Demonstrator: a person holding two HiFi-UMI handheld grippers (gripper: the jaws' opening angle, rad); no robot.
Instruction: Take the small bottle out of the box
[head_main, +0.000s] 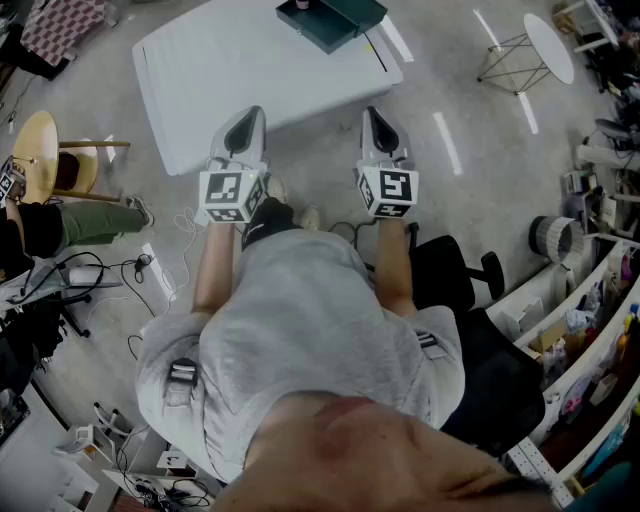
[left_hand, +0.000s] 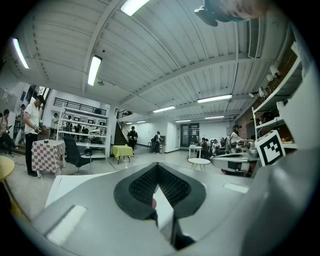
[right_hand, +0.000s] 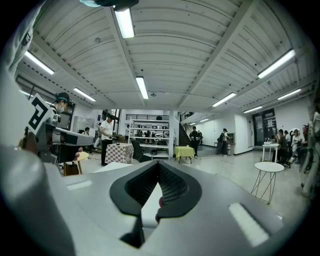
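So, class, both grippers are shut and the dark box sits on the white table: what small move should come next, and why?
Probably reach the right gripper forward toward the box. Both it and the left gripper are shut, hold nothing and hang at the near edge of the table, while the box lies at its far side.

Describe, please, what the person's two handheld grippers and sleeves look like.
The left gripper and right gripper are matching light grey tapered shells with black ribbed pads inside the jaws. Each carries a white cube printed with black square markers. The person wears a light grey short-sleeved T-shirt.
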